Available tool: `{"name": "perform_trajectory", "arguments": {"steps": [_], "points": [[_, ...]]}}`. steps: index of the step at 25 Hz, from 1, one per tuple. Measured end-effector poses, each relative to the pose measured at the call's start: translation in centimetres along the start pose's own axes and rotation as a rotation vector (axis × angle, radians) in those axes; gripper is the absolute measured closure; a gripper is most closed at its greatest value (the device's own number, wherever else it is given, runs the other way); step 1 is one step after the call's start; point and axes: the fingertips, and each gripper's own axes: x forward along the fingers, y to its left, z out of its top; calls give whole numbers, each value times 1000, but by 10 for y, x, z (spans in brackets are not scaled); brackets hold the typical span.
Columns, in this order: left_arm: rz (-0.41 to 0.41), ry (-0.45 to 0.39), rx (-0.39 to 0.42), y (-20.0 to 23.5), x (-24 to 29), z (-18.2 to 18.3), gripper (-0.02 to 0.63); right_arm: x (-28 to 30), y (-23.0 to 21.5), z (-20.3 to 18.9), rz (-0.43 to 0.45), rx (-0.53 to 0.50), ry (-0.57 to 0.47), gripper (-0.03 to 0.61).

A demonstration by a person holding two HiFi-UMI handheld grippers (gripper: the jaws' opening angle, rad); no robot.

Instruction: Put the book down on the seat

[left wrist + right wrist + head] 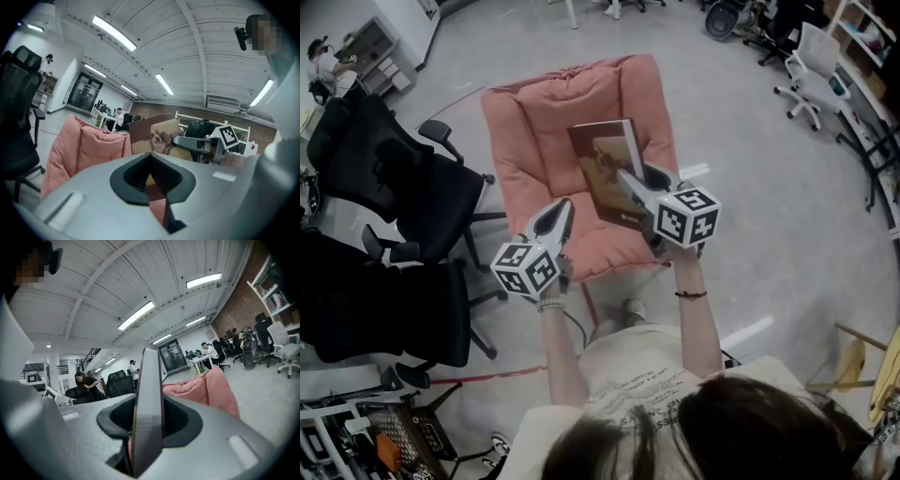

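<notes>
A brown-covered book [605, 164] with a picture on its front hangs over the pink cushioned seat [534, 122], tilted, its near edge held in my right gripper [628, 183], which is shut on it. In the right gripper view the book's edge [147, 404] stands upright between the jaws, with the pink seat [211, 390] behind it. My left gripper [561, 208] hovers at the seat's front left with its jaws together and nothing in them. From the left gripper view I see the book [154, 136], the right gripper [187, 142] on it, and the seat [84, 145].
Two black office chairs [384, 187] stand close to the seat's left side. A white office chair [811, 56] and shelving are at the far right. Grey floor [769, 234] lies to the right of the seat. People sit at desks in the background.
</notes>
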Motion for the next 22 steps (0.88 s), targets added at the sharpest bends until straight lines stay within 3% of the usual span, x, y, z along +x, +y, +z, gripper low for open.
{"name": "perform_trajectory", "arguments": {"steps": [8,22], "points": [[19,43,-37,19,16,-13,617,30,-9,-16,21,29,49,428],[-7,133,-131,98,63,-35,617,112,-41,-55,-21,93,138,427]]}}
